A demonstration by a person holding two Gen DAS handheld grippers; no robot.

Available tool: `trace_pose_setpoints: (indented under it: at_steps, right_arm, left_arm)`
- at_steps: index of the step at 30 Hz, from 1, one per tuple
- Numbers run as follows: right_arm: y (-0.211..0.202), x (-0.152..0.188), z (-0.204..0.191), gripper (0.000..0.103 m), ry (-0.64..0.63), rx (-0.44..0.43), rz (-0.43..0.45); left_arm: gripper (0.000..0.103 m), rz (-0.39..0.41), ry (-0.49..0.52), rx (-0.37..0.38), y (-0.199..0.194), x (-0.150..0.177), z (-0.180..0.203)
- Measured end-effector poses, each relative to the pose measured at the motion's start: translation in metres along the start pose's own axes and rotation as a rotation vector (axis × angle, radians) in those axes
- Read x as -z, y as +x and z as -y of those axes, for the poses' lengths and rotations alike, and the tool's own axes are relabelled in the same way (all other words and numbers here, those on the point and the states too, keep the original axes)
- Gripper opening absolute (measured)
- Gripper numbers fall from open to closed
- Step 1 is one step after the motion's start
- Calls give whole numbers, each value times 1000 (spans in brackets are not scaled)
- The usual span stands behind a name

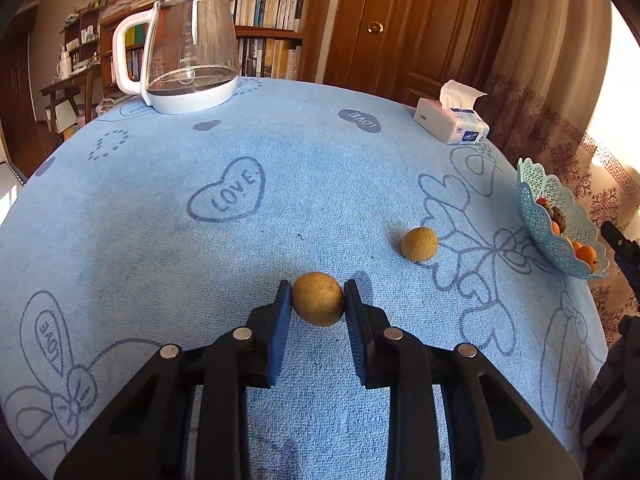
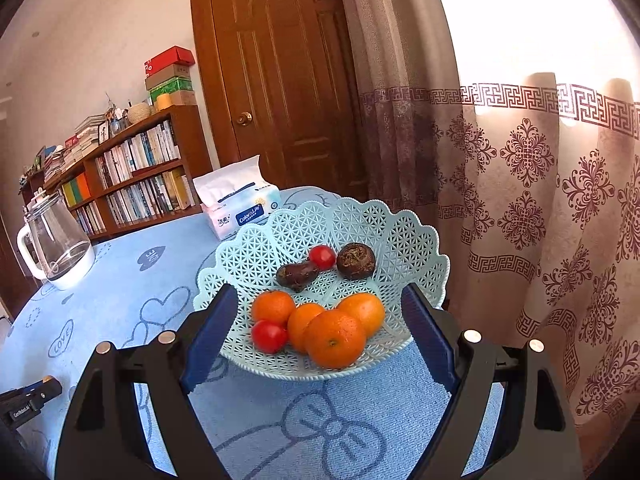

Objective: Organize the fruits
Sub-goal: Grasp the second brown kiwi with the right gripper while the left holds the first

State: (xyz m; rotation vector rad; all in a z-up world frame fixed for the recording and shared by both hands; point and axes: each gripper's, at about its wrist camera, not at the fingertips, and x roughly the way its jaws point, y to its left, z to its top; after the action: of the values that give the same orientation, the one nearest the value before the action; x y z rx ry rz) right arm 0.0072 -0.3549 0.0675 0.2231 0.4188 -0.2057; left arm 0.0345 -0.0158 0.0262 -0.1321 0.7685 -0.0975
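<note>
A blue tablecloth [image 1: 320,184] printed with hearts reading "LOVE" is seen from the left wrist camera. At far left, near the table's back edge, a clear glass kettle [image 1: 188,48] with a white handle and base is stood. At centre foreground, a round tan-brown fruit [image 1: 317,299] with a dull, finely speckled skin is clamped between the blue pads of the left gripper [image 1: 317,300], both pads pressed against its sides. To its right, apart from it, a second, smaller tan fruit [image 1: 419,243] of the same matte look is laid on the cloth. Further back on the right, a tissue pack [image 1: 452,122] is seen.

In the right wrist view, a pale blue lattice basket [image 2: 400,232] is set near the table's right edge. Four oranges [image 2: 335,338], two red tomatoes [image 2: 269,336] and two dark brown fruits [image 2: 355,261] are held in it. The right gripper [image 2: 320,340] is held with its jaws wide apart, gripping nothing, and the basket is framed between them.
</note>
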Motion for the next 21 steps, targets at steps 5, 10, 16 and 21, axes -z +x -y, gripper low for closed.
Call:
trace_pose_setpoints:
  at_steps: [5, 10, 16, 21]
  right_arm:
    - [4, 4, -15, 85, -70, 2, -11]
    - [5, 8, -44, 85, -154, -44, -34]
    - [19, 18, -95, 85, -235, -235, -172]
    - [38, 37, -148, 85, -303, -372, -315]
  left_arm:
    - [27, 28, -18, -24, -10, -2, -11]
    - [27, 37, -39, -22, -16, 0, -22]
    - [27, 40, -63, -17, -20, 1, -28]
    - [27, 36, -72, -7, -20, 2, -28]
